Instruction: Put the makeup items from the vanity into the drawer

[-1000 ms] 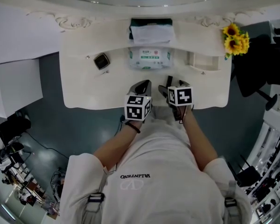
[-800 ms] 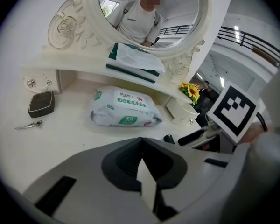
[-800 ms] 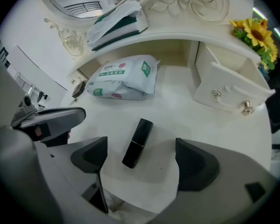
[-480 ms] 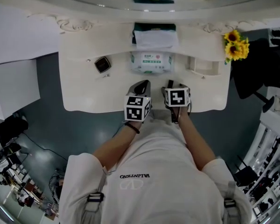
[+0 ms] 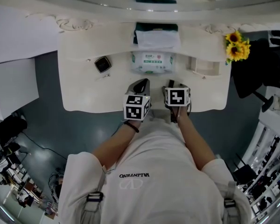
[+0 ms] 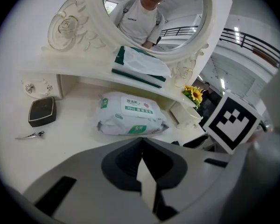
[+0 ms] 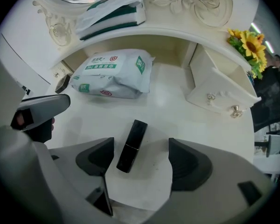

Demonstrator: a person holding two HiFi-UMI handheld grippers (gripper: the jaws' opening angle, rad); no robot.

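Observation:
A black lipstick tube [image 7: 132, 146] lies on the white vanity top [image 5: 84, 87] near its front edge. My right gripper [image 7: 142, 150] straddles it. Its jaws are closing, one on each side of the tube, with gaps still showing, so neither pad touches it. My left gripper [image 6: 141, 146] hovers just to the left, shut with nothing in it. In the head view the left gripper [image 5: 141, 85] and the right gripper [image 5: 175, 85] sit side by side at the front middle. A black compact [image 6: 41, 111] and a small hair clip [image 6: 30, 135] lie at the left. A small drawer [image 7: 219, 94] stands pulled out at the right.
A pack of wet wipes [image 5: 151, 62] lies in the middle behind the grippers. A green and white tissue pack [image 5: 156, 35] sits on the shelf under the mirror. Sunflowers [image 5: 236, 44] stand at the right corner. A closed small drawer with knobs [image 6: 35, 87] is at the left.
My right gripper has shifted slightly to the left over the lipstick. The left gripper has stayed where it was.

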